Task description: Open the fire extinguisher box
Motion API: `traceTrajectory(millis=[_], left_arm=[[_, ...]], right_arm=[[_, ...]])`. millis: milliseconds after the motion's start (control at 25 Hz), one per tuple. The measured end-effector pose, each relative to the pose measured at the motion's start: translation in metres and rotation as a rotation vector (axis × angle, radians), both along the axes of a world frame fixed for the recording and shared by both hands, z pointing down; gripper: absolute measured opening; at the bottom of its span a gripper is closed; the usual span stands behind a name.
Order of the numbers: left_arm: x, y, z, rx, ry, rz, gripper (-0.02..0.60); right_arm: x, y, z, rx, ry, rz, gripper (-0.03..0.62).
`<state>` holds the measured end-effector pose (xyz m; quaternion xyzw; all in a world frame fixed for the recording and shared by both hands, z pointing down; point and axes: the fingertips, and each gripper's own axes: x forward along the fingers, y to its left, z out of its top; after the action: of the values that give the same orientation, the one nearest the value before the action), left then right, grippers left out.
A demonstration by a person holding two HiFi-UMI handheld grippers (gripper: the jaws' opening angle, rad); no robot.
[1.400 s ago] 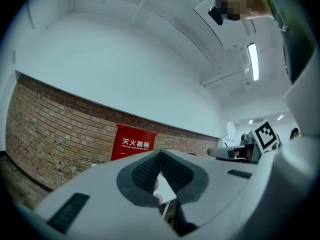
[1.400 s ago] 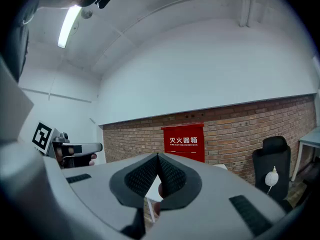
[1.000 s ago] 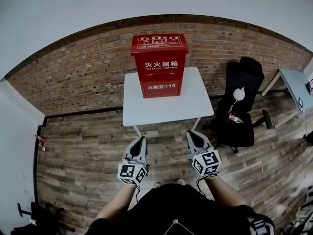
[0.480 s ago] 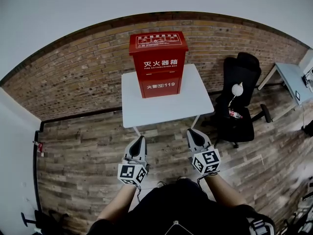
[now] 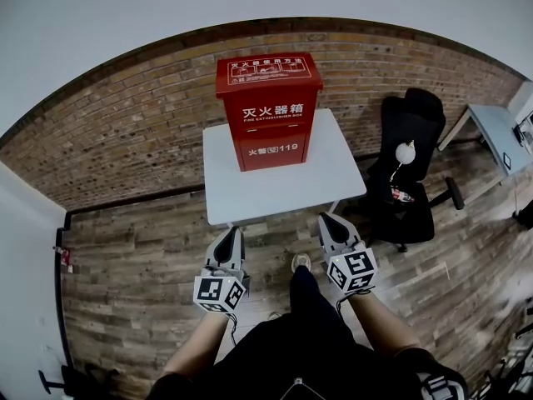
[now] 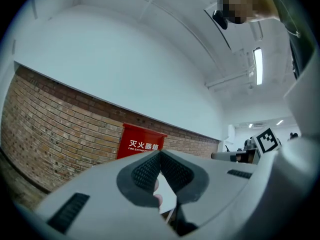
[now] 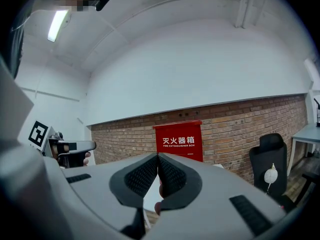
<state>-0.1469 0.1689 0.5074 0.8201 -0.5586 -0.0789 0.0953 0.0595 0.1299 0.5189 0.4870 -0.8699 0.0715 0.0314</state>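
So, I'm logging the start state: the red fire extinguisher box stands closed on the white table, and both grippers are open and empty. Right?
Not quite: the left gripper and the right gripper are both shut, jaws together with nothing between them, as each gripper view shows. The red fire extinguisher box does stand closed on the white table.

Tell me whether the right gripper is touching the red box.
Apart. The head view shows bare white table between the right gripper and the red box.
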Motion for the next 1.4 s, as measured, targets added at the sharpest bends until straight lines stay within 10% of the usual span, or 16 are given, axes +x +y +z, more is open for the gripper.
traceTrajectory(millis=[800,1400], left_arm=[[0.009,-0.279,-0.042,0.055,-0.045,-0.170,0.051],[-0.008,-0.361,-0.057,0.049,-0.109,-0.116,0.051]], right_arm=[[0.012,-0.304,-0.033,0.018,-0.015,-0.190,0.020],[-0.002,-0.385,-0.049,0.019,-0.023,-0.149,0.020]])
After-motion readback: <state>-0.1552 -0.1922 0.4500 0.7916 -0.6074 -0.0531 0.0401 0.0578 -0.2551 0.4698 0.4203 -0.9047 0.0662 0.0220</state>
